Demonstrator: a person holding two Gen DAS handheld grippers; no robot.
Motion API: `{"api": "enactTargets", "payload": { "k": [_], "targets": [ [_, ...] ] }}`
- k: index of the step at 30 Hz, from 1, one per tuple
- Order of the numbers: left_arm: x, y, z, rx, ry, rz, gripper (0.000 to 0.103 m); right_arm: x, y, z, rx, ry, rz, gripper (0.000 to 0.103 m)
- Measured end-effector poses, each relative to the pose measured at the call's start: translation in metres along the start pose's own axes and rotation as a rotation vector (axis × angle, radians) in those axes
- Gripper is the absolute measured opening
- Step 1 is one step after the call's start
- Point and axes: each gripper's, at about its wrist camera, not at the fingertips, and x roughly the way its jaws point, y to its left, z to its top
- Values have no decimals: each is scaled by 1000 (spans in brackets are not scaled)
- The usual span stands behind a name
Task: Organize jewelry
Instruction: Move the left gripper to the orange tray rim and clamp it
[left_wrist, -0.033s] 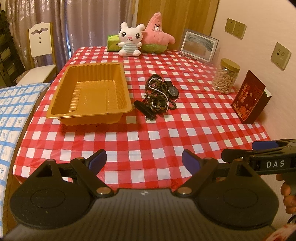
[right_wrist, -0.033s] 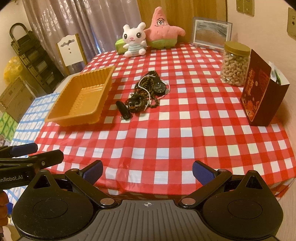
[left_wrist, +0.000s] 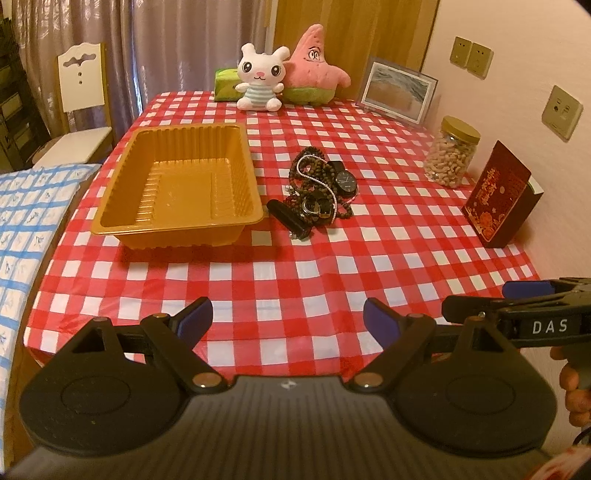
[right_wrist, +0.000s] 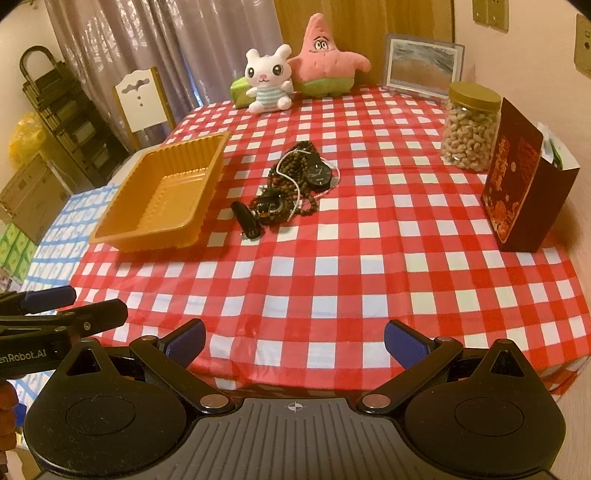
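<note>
Task not started yet, approach step. Left gripper (left_wrist: 288, 317) and right gripper (right_wrist: 294, 340) both hover over the near edge of the table (left_wrist: 332, 280), fingers spread wide, nothing held in either. Jewelry pile (left_wrist: 317, 188) sits mid-table on the red checked cloth, well apart from both grippers: tangled dark bead strands, a thin white chain looped over them, a black-faced watch (left_wrist: 345, 181) at the far right of the heap, a small black oblong piece (left_wrist: 288, 218) at the near left edge. Orange tray (left_wrist: 177, 225) is just beside the pile on its left, with nothing in it; it looks like the destination. Next move, my read: reach one gripper forward to the pile and pinch a single item; the black oblong piece or the watch look easiest since they lie at the edges. Beads and chain are intertwined, so lifting one strand may drag others. Jar of nuts (right_wrist: 471, 127), red box (right_wrist: 517, 184), plush toys at far edge are not involved.
</note>
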Motion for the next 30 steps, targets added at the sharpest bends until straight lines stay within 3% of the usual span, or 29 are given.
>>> {"api": "enactTargets", "payload": {
  "k": [11, 19, 30],
  "targets": [
    [25, 12, 2, -136, -8, 84, 88, 22, -22, 15, -25, -68, 50, 103],
    [38, 36, 1, -220, -73, 195, 86, 52, -27, 23, -31, -88, 85, 103],
    [72, 77, 2, -373, -119, 216, 74, 92, -14, 35, -48, -106, 55, 103]
  ]
}}
